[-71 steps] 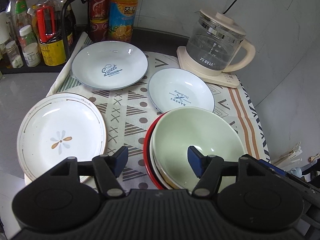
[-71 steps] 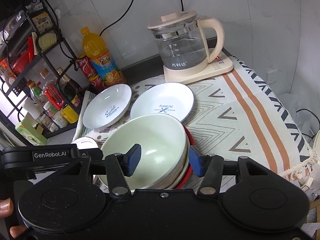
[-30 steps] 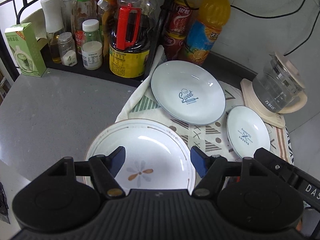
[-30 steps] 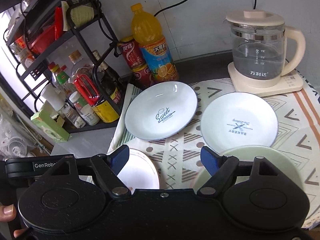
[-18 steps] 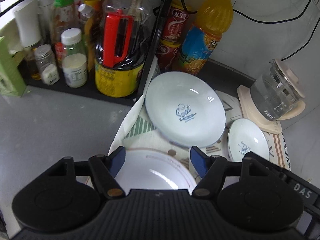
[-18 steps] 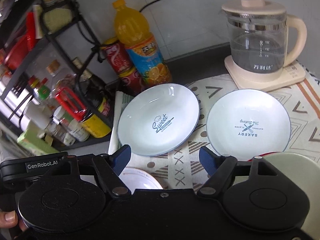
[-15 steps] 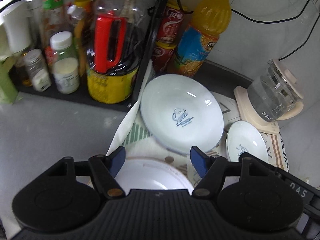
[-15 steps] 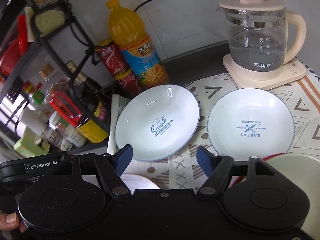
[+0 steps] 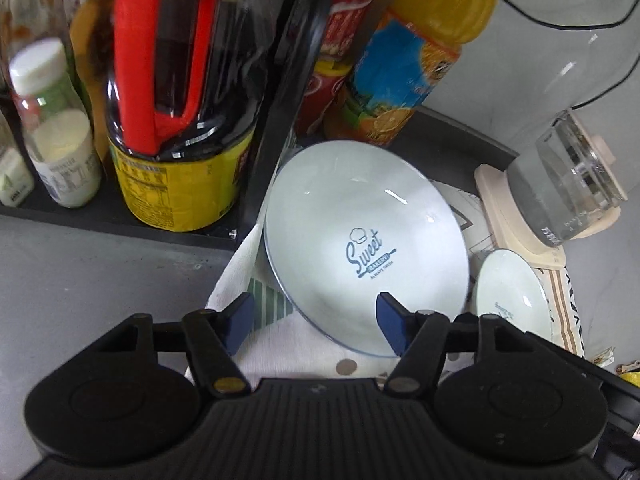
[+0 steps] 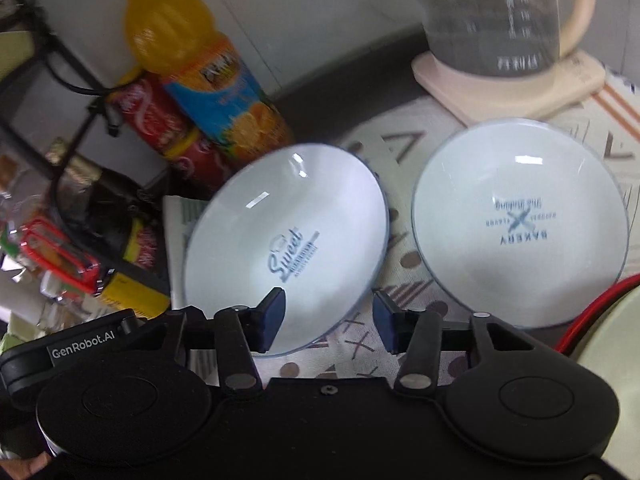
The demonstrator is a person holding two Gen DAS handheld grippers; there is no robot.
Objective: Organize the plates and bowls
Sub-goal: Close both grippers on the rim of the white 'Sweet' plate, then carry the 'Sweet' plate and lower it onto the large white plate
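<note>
Both tools, left (image 9: 316, 322) and right (image 10: 328, 318), gape wide (nothing held) near the Sweet plate (image 9: 366, 244).

I see an orange juice bottle (image 9: 404, 64) w/ blue label at the back by the wall, red cans (image 10: 160, 124) stacked just left of it. Black rack post (image 9: 280, 92) stands beside the cans. On the rack's bottom shelf: big dark bottle w/ red handle (image 9: 168, 68) and yellow label, small white-capped bottle (image 9: 56, 132) to its left. Glass kettle (image 10: 500, 16) sits on its cream base (image 10: 516, 84) far right, black cord (image 9: 568, 24) on the wall behind. Patterned cloth (image 10: 404, 136) covers the grey surface (image 9: 80, 276); both views blurry.
</note>
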